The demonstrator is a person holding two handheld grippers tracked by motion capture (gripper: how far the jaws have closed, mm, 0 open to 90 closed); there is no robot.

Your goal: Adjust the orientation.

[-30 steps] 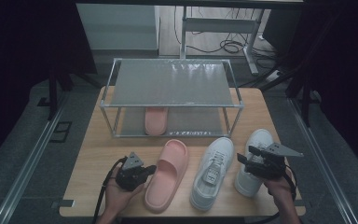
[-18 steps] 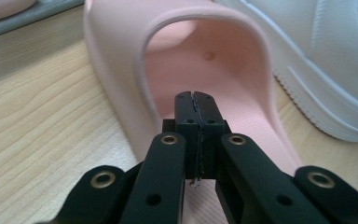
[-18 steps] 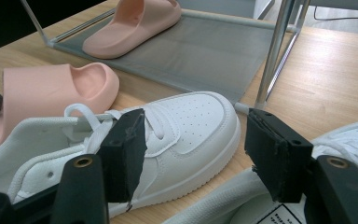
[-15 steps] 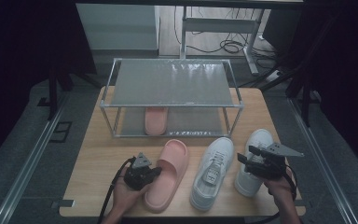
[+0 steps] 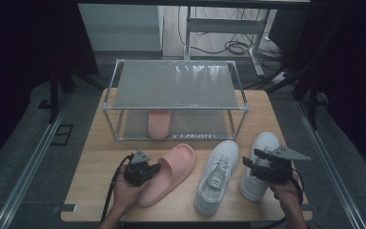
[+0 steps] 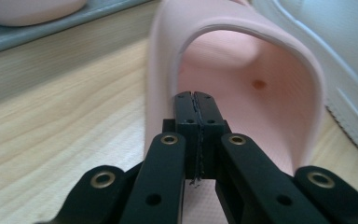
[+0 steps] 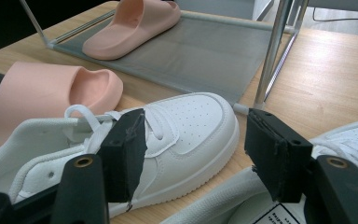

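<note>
Pink slippers [image 5: 167,172] two, white sneakers [image 5: 216,175] two

We list: wire shoe rack [image 5: 176,86]; second pink slipper [image 5: 159,123] on its lower shelf; left sneaker [image 5: 216,175]; wooden table [image 5: 95,167].

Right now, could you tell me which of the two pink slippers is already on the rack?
The pink slipper on the rack's lower shelf; the other pink slipper lies on the table by the left gripper.
</note>
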